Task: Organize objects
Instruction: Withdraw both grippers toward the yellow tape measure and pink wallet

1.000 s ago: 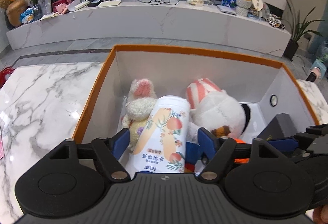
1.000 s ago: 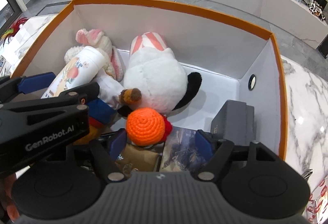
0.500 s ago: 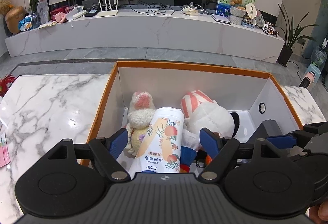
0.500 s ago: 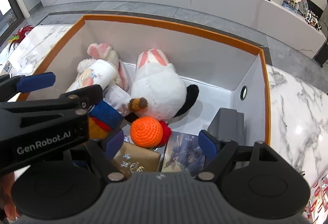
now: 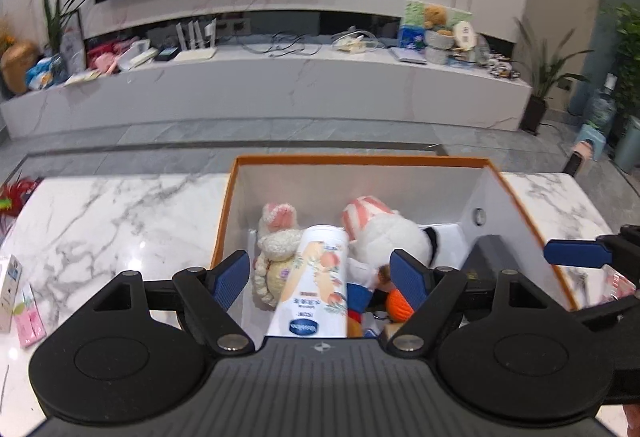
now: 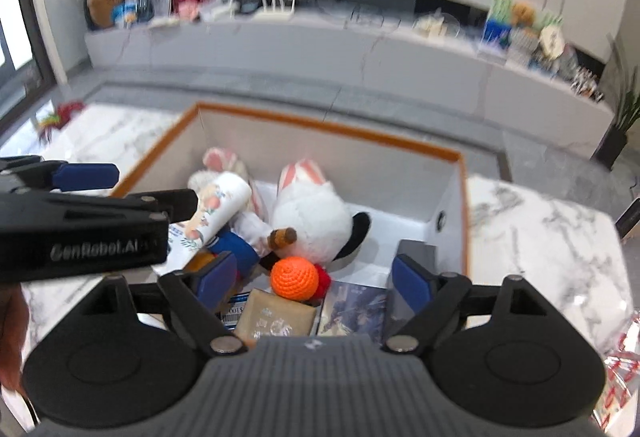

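Observation:
An orange-rimmed white box sits on the marble table. It holds a white peach-print canister lying tilted, a cream bunny plush, a white plush with striped ears, an orange crochet ball, a grey box and flat packets. My left gripper is open and empty above the box's near side. My right gripper is open and empty above the ball.
Pink and white small cartons lie at the table's left edge. Red-printed wrappers lie at the right. A long white TV bench with clutter stands beyond the floor strip. A red feathery item lies far left.
Both grippers have pulled up and back from the box, so it looks smaller and lower in both views. The objects inside have not moved.

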